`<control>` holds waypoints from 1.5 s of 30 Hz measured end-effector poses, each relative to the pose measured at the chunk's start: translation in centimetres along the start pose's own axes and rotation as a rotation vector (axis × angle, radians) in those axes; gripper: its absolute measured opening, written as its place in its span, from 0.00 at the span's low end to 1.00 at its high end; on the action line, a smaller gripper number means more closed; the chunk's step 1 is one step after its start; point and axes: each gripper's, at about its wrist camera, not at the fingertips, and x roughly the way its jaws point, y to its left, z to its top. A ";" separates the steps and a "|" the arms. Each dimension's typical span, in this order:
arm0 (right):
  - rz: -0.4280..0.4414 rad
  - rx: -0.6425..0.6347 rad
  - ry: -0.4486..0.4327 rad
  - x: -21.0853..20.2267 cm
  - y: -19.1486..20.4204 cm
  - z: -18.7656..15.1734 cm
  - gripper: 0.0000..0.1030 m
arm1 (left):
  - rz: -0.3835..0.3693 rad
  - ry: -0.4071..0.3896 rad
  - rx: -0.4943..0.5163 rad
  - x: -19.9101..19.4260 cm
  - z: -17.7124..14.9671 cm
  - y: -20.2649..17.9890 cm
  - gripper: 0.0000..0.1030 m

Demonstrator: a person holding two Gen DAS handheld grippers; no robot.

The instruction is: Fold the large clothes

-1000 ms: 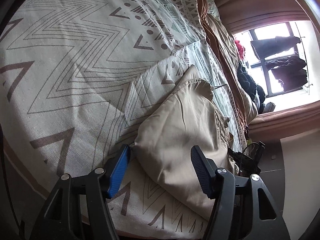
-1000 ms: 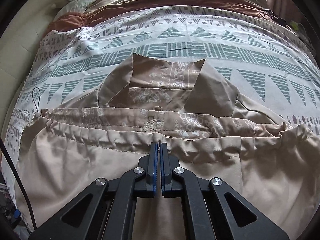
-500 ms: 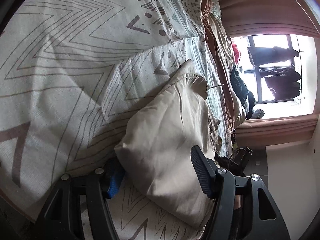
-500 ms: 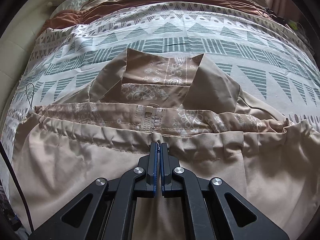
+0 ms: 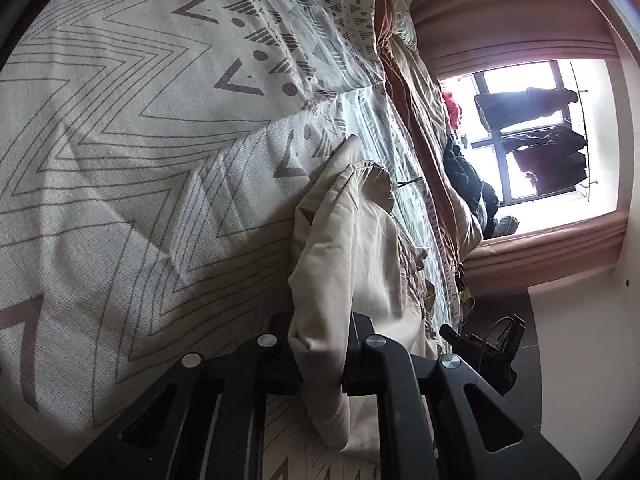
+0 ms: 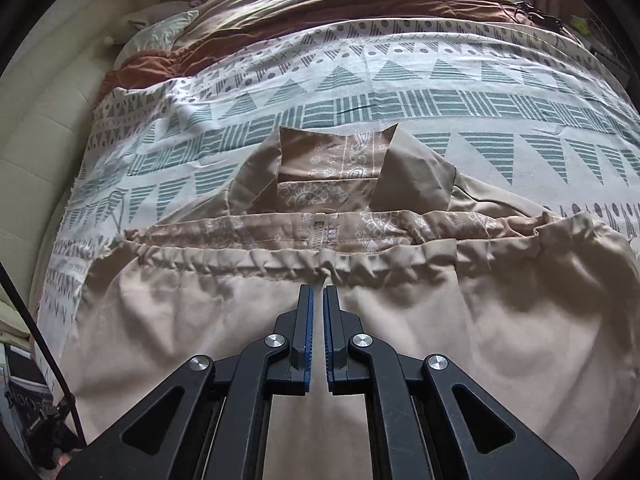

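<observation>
The beige garment (image 6: 460, 320) is thin, smooth woven cloth with a faint sheen, gathered into fine puckers along its near hem, and its lining (image 6: 320, 188) is a matt, paisley-printed fabric. The bedspread (image 5: 132, 128) under it is coarser, with a visibly grainy, matt weave and printed lines. The right hand-held gripper (image 6: 316, 300) is matt black plastic with shiny metal pins and ribbed blue pads (image 6: 306, 332). The left hand-held gripper (image 5: 320, 356) shows the same black plastic and bright metal pins.

I see the jacket (image 6: 400, 340) spread on the bedspread (image 6: 400, 92), collar (image 6: 332, 172) away from me; rumpled bedding (image 6: 340, 4) lies behind; a window (image 5: 532, 132) beyond the bed.
</observation>
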 end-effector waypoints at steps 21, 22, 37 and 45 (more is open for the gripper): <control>0.057 -0.043 0.044 -11.4 0.1 -18.8 0.34 | -0.084 -0.028 0.013 -4.6 -3.5 -0.3 0.10; 0.052 -0.046 0.050 -11.6 0.0 -19.2 0.32 | -0.085 -0.027 0.011 -4.6 -3.5 -0.2 0.10; -0.019 -0.064 0.090 -8.5 0.6 -19.5 0.21 | -0.043 -0.002 -0.044 -2.9 -2.8 1.4 0.10; -0.045 -0.056 0.073 -5.1 1.2 -15.9 0.12 | -0.008 0.013 -0.086 -2.1 -2.8 2.9 0.10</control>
